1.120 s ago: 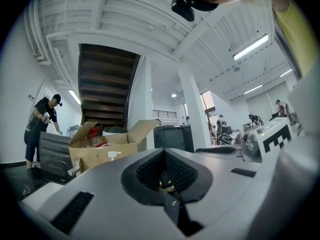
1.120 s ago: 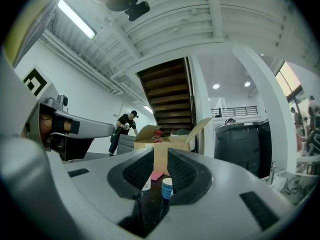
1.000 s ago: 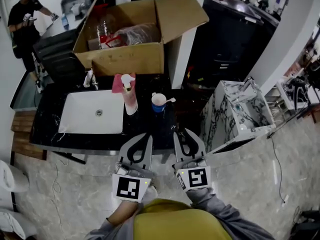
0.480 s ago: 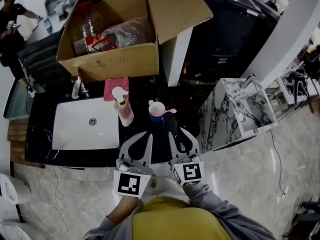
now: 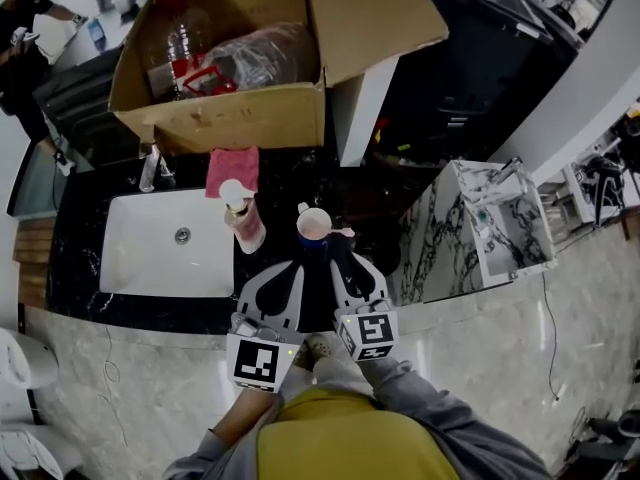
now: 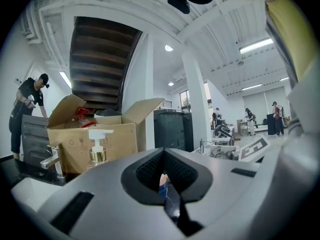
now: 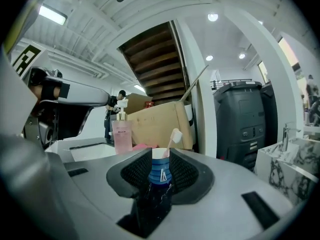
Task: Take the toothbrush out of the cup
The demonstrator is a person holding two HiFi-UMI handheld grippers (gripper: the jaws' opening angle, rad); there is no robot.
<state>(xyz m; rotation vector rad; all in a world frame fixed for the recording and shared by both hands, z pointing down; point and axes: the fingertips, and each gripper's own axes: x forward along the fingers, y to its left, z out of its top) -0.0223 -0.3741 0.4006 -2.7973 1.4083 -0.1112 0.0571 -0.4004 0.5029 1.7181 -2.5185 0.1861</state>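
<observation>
A blue-and-white cup (image 5: 313, 226) stands on the black counter (image 5: 75, 298), with a pale toothbrush (image 5: 343, 233) leaning out to its right. My right gripper (image 5: 343, 258) is just in front of the cup; its jaws are opening and touch nothing. In the right gripper view the cup (image 7: 161, 171) and the brush head (image 7: 175, 135) show in the gap of the right gripper (image 7: 160, 153). My left gripper (image 5: 288, 268) sits beside it, shut and empty. A sliver of the cup (image 6: 162, 185) shows through the slit of the left gripper (image 6: 162, 154).
A pink pump bottle (image 5: 245, 220) stands just left of the cup, beside the white sink (image 5: 165, 243) and faucet (image 5: 150, 168). A pink cloth (image 5: 233, 165) and an open cardboard box (image 5: 225, 118) lie behind. A marble-patterned block (image 5: 480, 228) stands at the right. A person (image 6: 27, 104) is far left.
Both grippers have moved forward over the counter edge toward the cup. The right gripper's jaws have spread a little.
</observation>
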